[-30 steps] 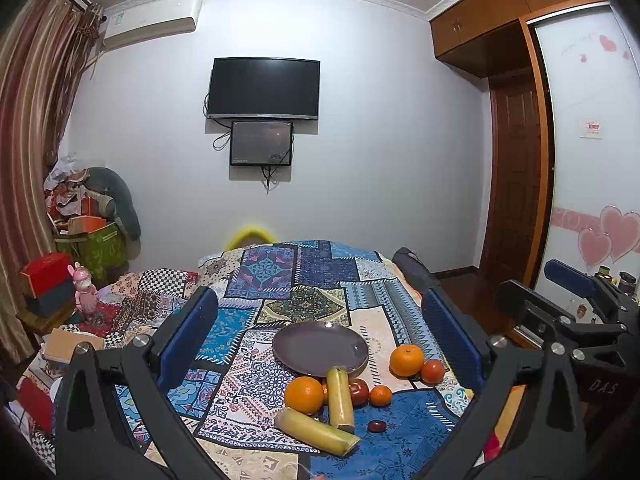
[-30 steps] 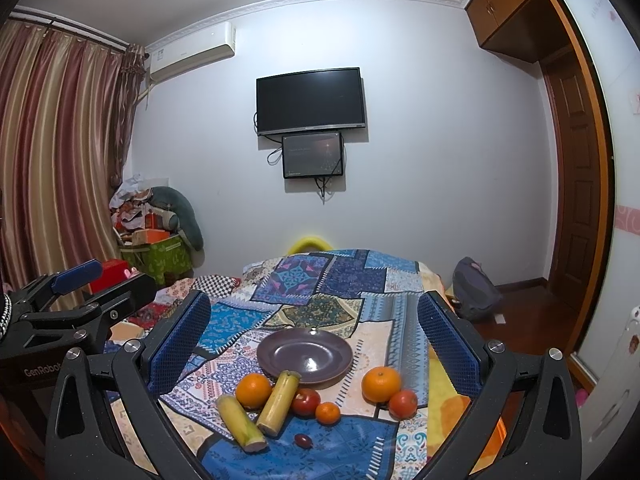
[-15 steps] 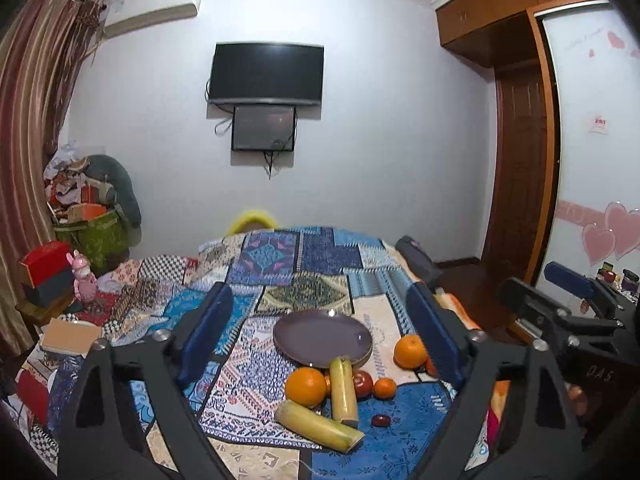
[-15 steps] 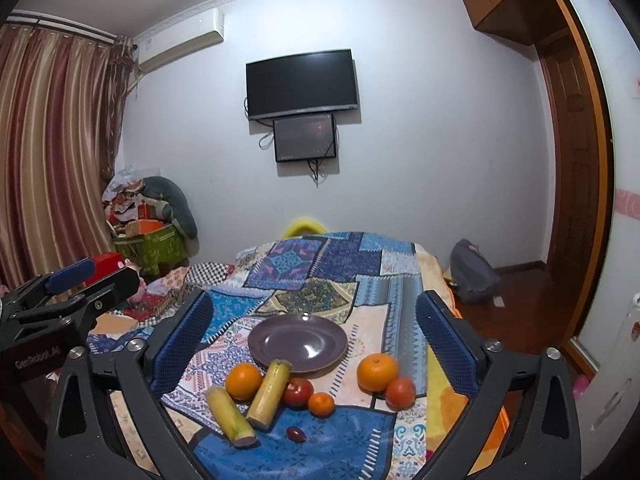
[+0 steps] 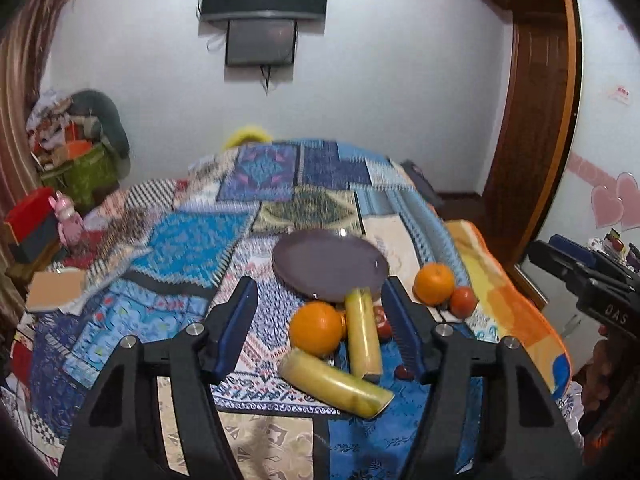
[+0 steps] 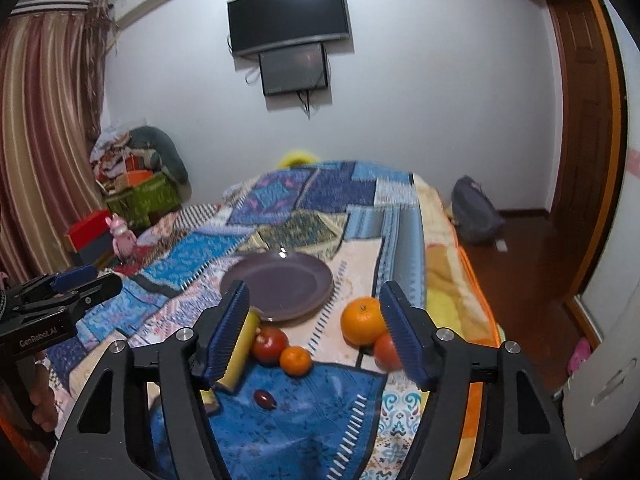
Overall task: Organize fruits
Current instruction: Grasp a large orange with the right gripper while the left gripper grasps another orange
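Note:
A purple plate (image 5: 330, 264) lies empty on the patchwork cloth (image 5: 192, 240). In front of it lie two yellow banana pieces (image 5: 362, 336), (image 5: 334, 382), a big orange (image 5: 316, 328), a red apple (image 6: 270, 344), a small orange (image 6: 295, 360) and a dark date (image 6: 265, 399). To the right sit another orange (image 6: 362, 320) and a red tomato (image 6: 386, 352). My left gripper (image 5: 320, 320) is open above the left fruits. My right gripper (image 6: 316, 328) is open above the middle fruits, holding nothing.
The table's right edge drops to an orange blanket (image 6: 460, 300) and wooden floor with a grey bag (image 6: 476, 216). Boxes and a pink toy (image 6: 122, 236) stand at the left. A TV (image 6: 288, 16) hangs on the far wall.
Both grippers have moved forward and down toward the fruits, and their jaws have narrowed but stay open. The fruits and plate have not moved.

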The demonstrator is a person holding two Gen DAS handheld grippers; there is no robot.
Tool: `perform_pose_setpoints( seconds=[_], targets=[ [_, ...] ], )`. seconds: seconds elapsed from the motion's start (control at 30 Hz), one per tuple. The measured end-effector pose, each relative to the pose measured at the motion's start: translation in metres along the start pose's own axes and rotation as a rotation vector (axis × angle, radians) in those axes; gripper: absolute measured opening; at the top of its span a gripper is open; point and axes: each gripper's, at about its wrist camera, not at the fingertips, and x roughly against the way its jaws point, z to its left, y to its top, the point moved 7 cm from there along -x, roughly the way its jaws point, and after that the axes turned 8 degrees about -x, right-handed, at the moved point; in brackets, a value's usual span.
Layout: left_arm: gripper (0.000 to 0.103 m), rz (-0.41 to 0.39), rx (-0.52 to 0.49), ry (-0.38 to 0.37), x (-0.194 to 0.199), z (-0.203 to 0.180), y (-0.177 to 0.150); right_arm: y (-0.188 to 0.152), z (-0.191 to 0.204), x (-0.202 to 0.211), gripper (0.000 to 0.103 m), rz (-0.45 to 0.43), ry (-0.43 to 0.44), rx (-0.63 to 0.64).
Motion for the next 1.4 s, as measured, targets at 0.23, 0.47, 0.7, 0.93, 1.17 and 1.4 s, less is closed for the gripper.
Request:
perform_pose_setpoints(
  seconds=[0.23,0.47,0.7,0.93,1.17,1.4],
  targets=[
    [0.064,0.119,-0.012,-0.01,-0.043,0.005,-0.021,-0.014,-0.025,-0.029,0.063,0.112,-0.017,-0.035],
    [0.064,0.225,-0.004,-0.031,-0.083,0.01,-0.038,-0.027,-0.042,-0.058,0.063,0.198,-0.051,-0.04],
    [0.064,0.324,0.006,-0.08,-0.12,0.01,-0.053,-0.033,-0.053,-0.086,0.063,0.263,-0.054,-0.046],
    [0.066,0.373,0.035,-0.111,-0.143,0.008,-0.061,-0.04,-0.064,-0.109,0.063,0.326,-0.053,-0.051],
    [0.068,0.402,0.039,-0.12,-0.165,0.006,-0.063,-0.04,-0.068,-0.129,0.063,0.357,-0.043,-0.046],
    [0.064,0.424,0.066,-0.173,-0.175,0.007,-0.069,-0.044,-0.072,-0.152,0.064,0.4,-0.046,-0.034]
  ],
)
